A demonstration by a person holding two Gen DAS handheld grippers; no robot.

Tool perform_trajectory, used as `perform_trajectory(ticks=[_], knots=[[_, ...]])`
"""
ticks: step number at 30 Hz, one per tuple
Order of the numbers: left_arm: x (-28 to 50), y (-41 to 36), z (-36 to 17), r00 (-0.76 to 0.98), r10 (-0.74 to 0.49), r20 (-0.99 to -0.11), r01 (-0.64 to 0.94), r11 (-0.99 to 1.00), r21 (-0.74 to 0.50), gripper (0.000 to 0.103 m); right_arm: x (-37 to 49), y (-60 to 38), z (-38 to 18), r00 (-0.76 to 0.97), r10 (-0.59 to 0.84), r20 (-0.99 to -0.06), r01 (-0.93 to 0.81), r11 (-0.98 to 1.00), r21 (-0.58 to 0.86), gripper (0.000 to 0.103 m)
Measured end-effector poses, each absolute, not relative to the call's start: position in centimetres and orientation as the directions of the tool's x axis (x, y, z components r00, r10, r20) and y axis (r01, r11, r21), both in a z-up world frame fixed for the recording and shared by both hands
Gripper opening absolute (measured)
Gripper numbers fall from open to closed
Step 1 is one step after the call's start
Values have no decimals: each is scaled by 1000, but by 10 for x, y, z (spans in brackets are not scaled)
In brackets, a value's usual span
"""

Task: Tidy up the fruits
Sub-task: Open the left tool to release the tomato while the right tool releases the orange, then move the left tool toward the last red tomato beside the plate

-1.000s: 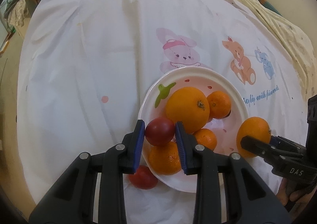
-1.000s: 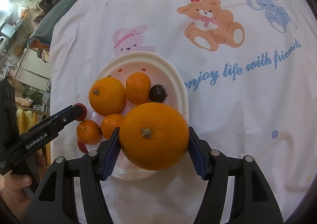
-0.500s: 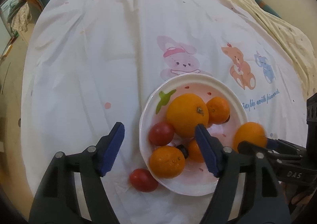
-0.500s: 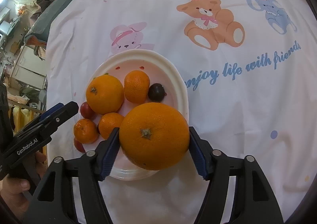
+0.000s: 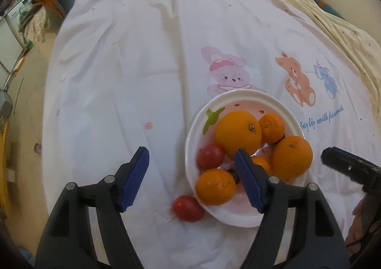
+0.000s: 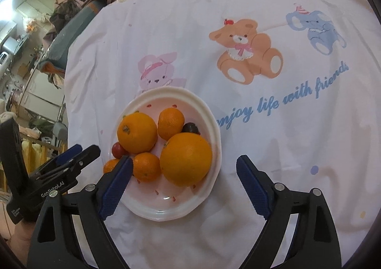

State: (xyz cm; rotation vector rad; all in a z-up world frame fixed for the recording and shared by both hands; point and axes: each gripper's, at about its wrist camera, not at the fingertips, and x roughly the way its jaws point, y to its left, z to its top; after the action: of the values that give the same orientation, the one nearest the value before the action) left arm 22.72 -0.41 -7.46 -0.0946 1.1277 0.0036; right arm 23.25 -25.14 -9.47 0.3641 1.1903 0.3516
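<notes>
Left gripper (image 5: 191,179) held low with jaws spread wide, nothing between the blue pads (image 5: 134,177). Right gripper (image 6: 184,186) likewise spread wide and unloaded, fingers pointed forward. Bare hand (image 5: 362,226) glimpsed behind right gripper's handle.

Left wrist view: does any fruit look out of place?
Yes. One red fruit lies on the white cloth just outside the plate, near its rim, while the other fruit sit inside.
</notes>
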Motion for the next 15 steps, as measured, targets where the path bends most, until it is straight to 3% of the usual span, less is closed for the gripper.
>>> perform_trajectory(ticks=[15], knots=[[170,26,-46,367,20,-930,-161,986,-43,71,163,-257,-41,376,488,-787,-108,867,486,91]])
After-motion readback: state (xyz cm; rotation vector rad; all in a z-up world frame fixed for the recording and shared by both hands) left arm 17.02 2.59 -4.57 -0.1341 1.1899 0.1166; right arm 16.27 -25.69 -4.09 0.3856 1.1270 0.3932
